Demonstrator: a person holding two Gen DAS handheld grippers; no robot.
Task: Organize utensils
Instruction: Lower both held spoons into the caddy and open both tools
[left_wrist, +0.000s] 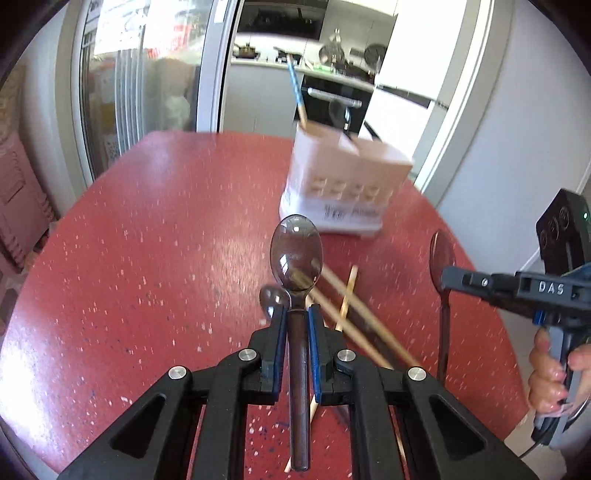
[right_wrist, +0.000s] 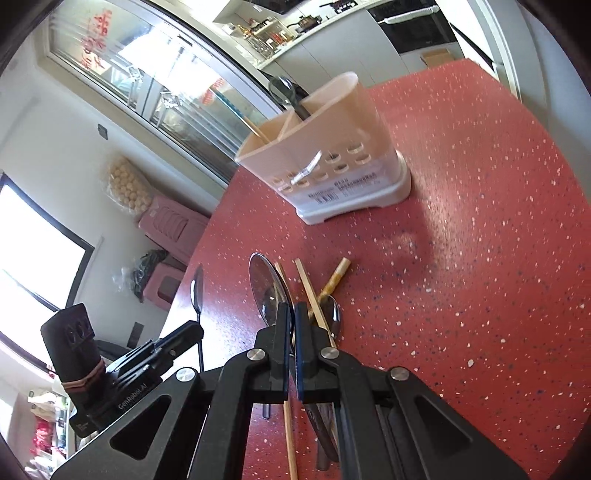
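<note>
The left gripper has its jaws clamped on a dark translucent plastic spoon above the red speckled worktop. The right gripper has its jaws narrow, pinching another spoon. Each should drop handle-first into the beige divided utensil holder, probably in the compartment already holding 1 spoon.

A dark translucent plastic spoon with a brown handle is lifted clear of the speckled red bench, bowl forward. A second dark spoon is also raised. Pale wooden chopsticks lie crossed on the bench beside a small spoon. A cream perforated plastic utensil holder stands upright beyond, holding a spoon and a chopstick.
</note>
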